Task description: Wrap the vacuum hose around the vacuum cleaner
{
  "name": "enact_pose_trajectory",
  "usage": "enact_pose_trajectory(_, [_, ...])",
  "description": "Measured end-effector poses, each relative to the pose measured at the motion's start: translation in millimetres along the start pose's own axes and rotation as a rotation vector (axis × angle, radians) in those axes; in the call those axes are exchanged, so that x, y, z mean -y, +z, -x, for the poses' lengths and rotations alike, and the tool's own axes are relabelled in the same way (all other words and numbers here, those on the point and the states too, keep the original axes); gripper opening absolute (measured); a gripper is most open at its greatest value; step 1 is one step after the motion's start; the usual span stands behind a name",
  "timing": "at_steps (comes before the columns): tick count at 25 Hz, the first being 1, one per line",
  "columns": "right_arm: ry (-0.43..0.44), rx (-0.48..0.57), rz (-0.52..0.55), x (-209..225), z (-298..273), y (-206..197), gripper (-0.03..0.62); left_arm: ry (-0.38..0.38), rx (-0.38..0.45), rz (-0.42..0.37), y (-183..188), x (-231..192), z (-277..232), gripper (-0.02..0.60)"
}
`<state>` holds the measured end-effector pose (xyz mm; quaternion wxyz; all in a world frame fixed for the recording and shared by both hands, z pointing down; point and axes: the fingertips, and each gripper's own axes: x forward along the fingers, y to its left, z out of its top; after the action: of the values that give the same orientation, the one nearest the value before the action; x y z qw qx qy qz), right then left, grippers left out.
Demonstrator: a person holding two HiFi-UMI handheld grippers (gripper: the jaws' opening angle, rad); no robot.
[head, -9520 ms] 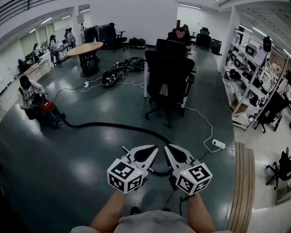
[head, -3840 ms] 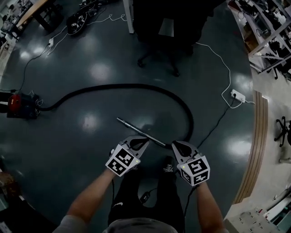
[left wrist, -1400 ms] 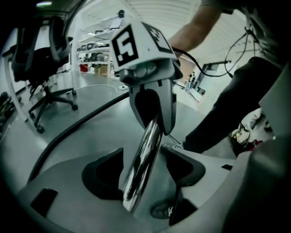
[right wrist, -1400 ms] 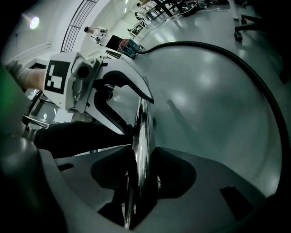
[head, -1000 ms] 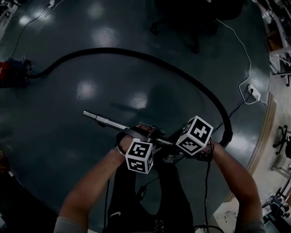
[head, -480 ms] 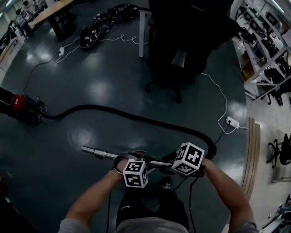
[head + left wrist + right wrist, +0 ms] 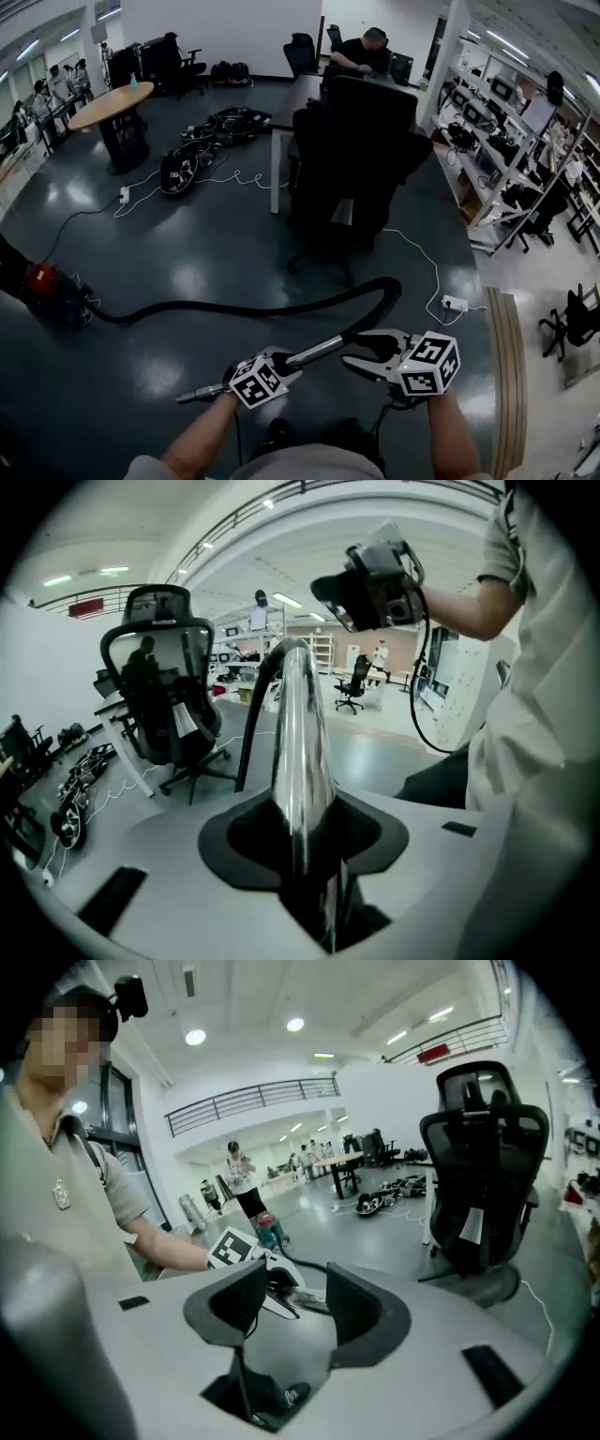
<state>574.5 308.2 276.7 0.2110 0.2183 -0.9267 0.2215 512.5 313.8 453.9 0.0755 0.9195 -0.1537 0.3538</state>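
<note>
The tube (image 7: 314, 352) has been lifted off the floor (image 7: 187, 234), the left hand-held gripper (image 7: 281, 364) just closed on it; the right hand-held gripper (image 7: 361, 349), just opened further, is empty. The tube's axis is tilted, free end low-left. The hose (image 7: 244, 309) is trailed to the vacuum (image 7: 42, 281), well apart, so carrying over is judged next.

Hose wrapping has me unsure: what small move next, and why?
Probably close the right gripper on the hose: its jaws, just opening, hold nothing, while the left gripper, jaws just closed, grips the wand, and the vacuum sits far off.
</note>
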Motion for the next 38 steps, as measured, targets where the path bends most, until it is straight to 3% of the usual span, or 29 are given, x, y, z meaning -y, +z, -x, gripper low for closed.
enact_pose_trajectory(6, [-0.088,0.114,-0.029,-25.8,-8.1,10.6,0.199,0.101,0.132,0.054,25.5,-19.4,52.0,0.152])
enact_pose_trajectory(10, [-0.095,0.151,-0.072,-23.9,-26.2,16.4,0.199,0.155,0.209,0.080,43.4,-31.1,77.4,0.152])
enact_pose_trajectory(18, [0.024,0.342,-0.235,8.8,-53.4,71.4,0.221,0.273,0.279,0.192,87.4,-68.6,101.7,0.152])
enact_pose_trajectory(23, [0.111,0.375,-0.302,32.2,-69.3,91.9,0.239,0.356,0.293,0.277,111.1,-88.0,103.6,0.152])
enact_pose_trajectory(28, [0.265,0.373,-0.302,34.8,-89.0,110.3,0.239,0.407,0.289,0.335,127.1,-100.4,92.5,0.152])
enact_pose_trajectory(38, [0.438,0.398,-0.270,53.1,-99.3,142.6,0.236,0.505,0.250,0.404,151.3,-109.6,73.8,0.152])
